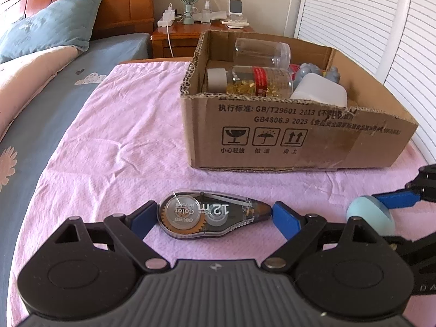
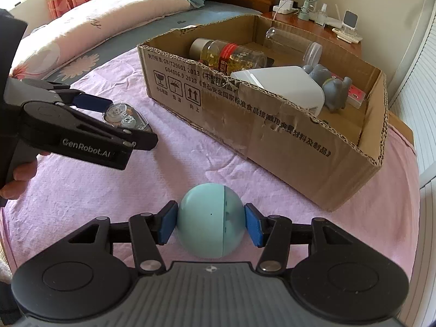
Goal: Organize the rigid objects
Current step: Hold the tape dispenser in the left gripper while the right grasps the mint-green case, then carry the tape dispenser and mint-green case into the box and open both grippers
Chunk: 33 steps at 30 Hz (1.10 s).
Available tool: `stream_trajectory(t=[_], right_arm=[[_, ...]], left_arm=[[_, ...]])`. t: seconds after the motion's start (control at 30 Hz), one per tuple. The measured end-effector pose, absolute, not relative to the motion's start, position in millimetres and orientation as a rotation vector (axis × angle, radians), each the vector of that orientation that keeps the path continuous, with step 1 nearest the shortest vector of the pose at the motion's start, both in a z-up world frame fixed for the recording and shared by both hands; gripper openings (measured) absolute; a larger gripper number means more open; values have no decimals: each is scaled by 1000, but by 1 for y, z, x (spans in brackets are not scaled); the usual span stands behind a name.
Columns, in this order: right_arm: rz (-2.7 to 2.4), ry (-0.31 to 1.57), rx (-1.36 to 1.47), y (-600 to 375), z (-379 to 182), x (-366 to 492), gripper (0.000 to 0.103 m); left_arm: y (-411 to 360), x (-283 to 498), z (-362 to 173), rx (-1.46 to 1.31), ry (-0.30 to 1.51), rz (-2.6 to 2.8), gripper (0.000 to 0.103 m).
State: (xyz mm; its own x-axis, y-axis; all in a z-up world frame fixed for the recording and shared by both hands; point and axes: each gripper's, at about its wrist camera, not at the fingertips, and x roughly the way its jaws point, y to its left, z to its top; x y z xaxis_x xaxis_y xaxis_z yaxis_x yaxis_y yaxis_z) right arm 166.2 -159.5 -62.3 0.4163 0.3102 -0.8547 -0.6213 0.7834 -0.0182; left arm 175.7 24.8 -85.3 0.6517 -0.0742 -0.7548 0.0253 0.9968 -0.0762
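A clear correction-tape dispenser [image 1: 209,216] lies on the pink cloth [image 1: 114,141] between the fingers of my left gripper [image 1: 211,218]; the blue pads touch both its ends. It also shows in the right wrist view [image 2: 122,117], inside the left gripper [image 2: 120,120]. My right gripper [image 2: 209,224] is shut on a pale blue ball [image 2: 211,220], which rests on or just above the cloth. The ball also shows in the left wrist view [image 1: 370,215]. An open cardboard box [image 1: 272,136] stands beyond, holding bottles, a white container and a grey figurine.
The box [image 2: 272,130] holds a capsule bottle [image 2: 231,54], a clear jar [image 2: 291,43], a white container [image 2: 283,84] and a grey figurine [image 2: 329,87]. A bed with a blue pillow [image 1: 54,24] lies left. A nightstand [image 1: 201,30] with a fan stands behind.
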Motion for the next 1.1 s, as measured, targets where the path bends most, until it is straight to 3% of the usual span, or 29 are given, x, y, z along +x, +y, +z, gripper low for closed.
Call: stream_trajectory(t=[0.57, 1.1], right_arm=[[560, 1005, -315, -162, -48, 155, 58], [388, 829, -176, -191, 36, 203, 58]], left_arm=[[23, 165, -62, 58, 854, -195, 89], [35, 165, -4, 125, 782, -297, 89]])
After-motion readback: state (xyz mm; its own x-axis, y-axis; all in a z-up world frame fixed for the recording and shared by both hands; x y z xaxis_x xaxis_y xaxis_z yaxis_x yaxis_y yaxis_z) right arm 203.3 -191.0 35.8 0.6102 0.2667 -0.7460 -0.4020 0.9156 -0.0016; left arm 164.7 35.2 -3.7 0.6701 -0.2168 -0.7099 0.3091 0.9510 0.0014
